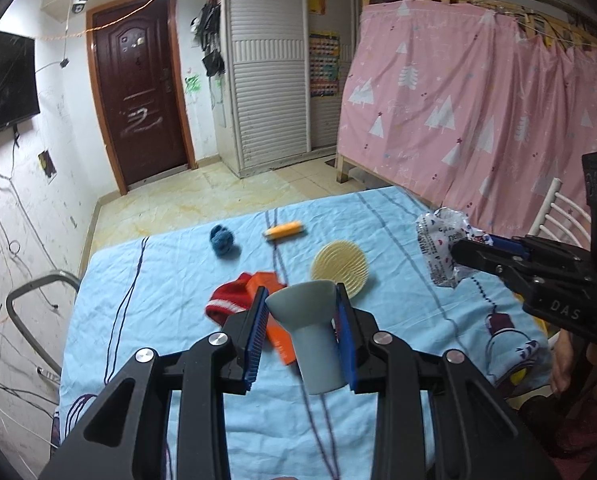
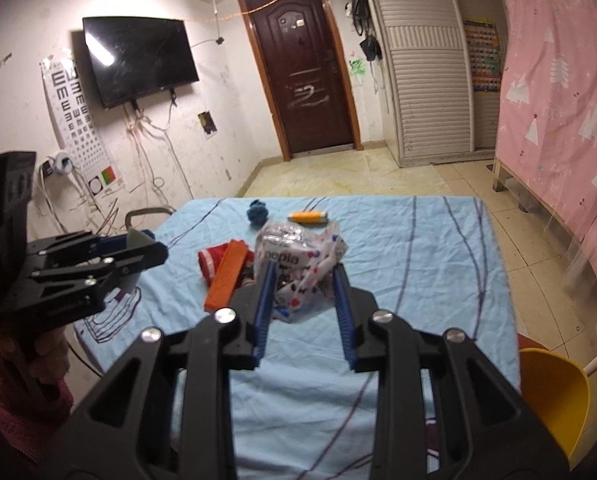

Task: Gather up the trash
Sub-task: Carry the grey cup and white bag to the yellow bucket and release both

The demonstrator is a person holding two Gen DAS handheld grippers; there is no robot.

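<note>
Left gripper [image 1: 302, 312] jaws pinch a smooth grey flared cup [image 1: 312, 328] above the wrinkled blue table [image 1: 158, 280]. Right gripper [image 2: 304, 284] jaws clamp a crinkly printed plastic wrapper [image 2: 298, 256], lifted off the cloth. Below: ribbed yellow disc [image 1: 340, 268], red knit sock [image 1: 228, 300], orange box [image 2: 226, 280], fuzzy blue ball [image 1: 221, 239], orange tube [image 1: 284, 230] at the far side.

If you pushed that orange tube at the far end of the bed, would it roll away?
Probably, yes. The orange tube looks round and lies on its side, so a sideways nudge could set it rolling. The wrinkled blue sheet is soft, so it would likely stop soon. It lies near the far edge, so a hard push might send it off.
</note>
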